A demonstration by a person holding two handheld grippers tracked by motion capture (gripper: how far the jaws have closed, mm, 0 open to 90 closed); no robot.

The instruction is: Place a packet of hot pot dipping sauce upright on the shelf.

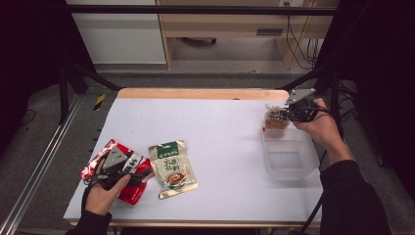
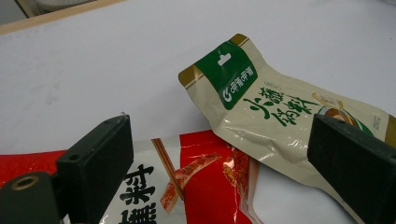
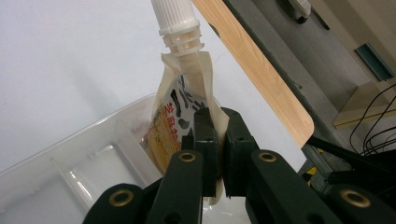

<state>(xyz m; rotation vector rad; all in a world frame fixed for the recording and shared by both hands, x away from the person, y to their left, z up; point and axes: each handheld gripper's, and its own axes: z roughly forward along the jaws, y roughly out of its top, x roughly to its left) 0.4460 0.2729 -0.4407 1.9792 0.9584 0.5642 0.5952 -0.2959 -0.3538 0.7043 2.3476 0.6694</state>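
Both hands low, one gripper each.
Left gripper (image 1: pixel 117 169) gapes wide; right gripper (image 1: pixel 288 113) seemingly raised, jaws clamped together.

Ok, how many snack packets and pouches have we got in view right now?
3. A red packet lies at the near left under the left gripper, a beige-and-green packet lies beside it, and a spouted pouch is held in the right gripper over the clear bin.

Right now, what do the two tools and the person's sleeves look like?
Both the left tool and the right tool are black with broad flat jaws, brass-coloured rivets and a grey three-cornered top plate. A black cable trails from the right one. Sleeves are black.
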